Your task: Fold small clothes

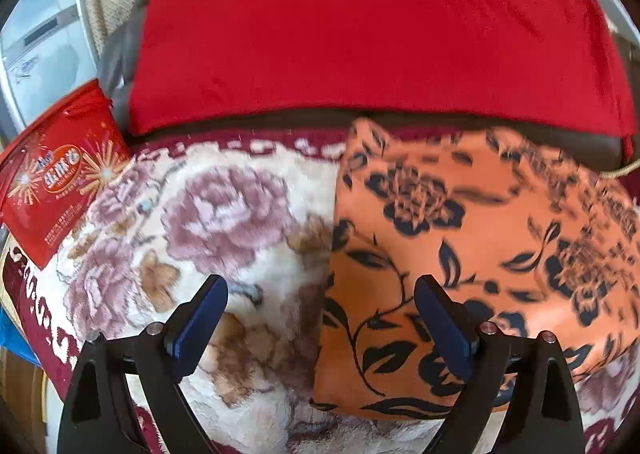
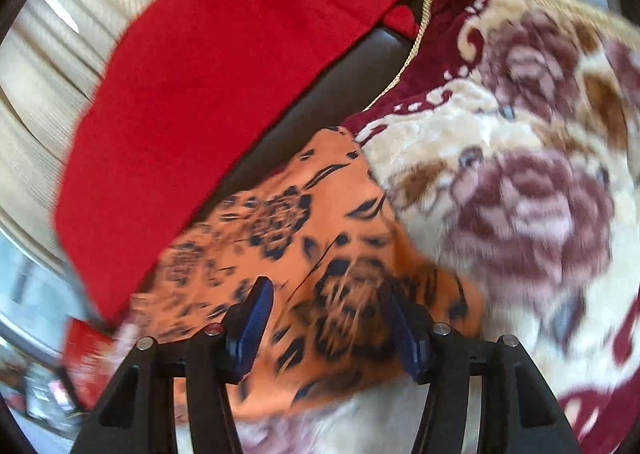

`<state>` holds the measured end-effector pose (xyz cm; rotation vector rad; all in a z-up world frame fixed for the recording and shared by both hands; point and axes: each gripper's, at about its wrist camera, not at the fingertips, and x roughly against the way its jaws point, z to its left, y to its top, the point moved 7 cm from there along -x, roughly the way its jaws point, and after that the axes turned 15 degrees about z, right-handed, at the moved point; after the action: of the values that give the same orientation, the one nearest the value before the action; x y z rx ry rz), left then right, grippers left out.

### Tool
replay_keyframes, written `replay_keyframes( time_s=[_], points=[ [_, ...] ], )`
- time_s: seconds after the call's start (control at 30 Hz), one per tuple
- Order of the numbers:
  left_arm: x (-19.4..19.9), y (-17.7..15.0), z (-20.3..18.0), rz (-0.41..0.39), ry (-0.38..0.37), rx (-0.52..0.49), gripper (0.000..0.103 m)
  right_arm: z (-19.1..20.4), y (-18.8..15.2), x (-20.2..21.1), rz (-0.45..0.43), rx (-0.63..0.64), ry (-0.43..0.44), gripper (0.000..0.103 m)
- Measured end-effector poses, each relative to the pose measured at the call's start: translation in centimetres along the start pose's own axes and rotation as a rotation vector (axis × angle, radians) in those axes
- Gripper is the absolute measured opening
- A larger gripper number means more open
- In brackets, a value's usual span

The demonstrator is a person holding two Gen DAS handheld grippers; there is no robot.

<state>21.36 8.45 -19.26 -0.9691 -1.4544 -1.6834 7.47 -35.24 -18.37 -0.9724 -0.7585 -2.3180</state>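
Orange cloth with black flower-and-leaf print, folded into a rough rectangle, lies flat on a plush cream blanket with mauve roses and a dark red border. In the left wrist view the cloth covers the blanket's right half, its far edge up against the blanket's far border, its left edge running down mid-frame.

Left gripper: black frame, blue pads, fingers spread wide, nothing between them. It hovers over the cloth's left edge; left pad over bare blanket, right pad over the orange print. Contact with the fabric can't be told.

Right gripper: fingers also apart, nothing pinched. Both pads sit over the near part of the orange cloth; view is motion-blurred, so touching or not is unclear.

Beyond the blanket's far border, a red fabric cover drapes over a dark cushion. A red glossy snack bag with starburst print rests at the blanket's far-left corner. Pale ribbed curtain behind the red cover.
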Motion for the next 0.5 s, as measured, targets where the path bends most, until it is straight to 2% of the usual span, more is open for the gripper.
replay_keyframes(
  time_s=[0.1, 0.2, 0.3, 0.37, 0.5],
  points=[
    [0.0, 0.0, 0.1, 0.003, 0.021, 0.014, 0.095, -0.7, -2.0, 0.2, 0.062, -0.068, 0.066, 0.061],
    [-1.2, -0.6, 0.1, 0.075, -0.021, 0.032, 0.095, -2.4, -2.8, -0.4, 0.101, -0.168, 0.119, 0.061],
    [-2.2, -1.1, -0.1, 0.112, -0.032, 0.028, 0.095, -3.7, -2.3, -1.6, 0.117, -0.244, 0.150, 0.064],
    [-2.8, -1.4, -0.5, 0.132, -0.031, 0.004, 0.095, -4.5, -1.3, -2.4, 0.096, -0.305, 0.197, 0.065],
    [-3.2, -1.5, -0.7, 0.144, -0.051, 0.005, 0.095, -4.2, 0.9, -3.2, 0.026, -0.322, 0.259, 0.067]
  ],
)
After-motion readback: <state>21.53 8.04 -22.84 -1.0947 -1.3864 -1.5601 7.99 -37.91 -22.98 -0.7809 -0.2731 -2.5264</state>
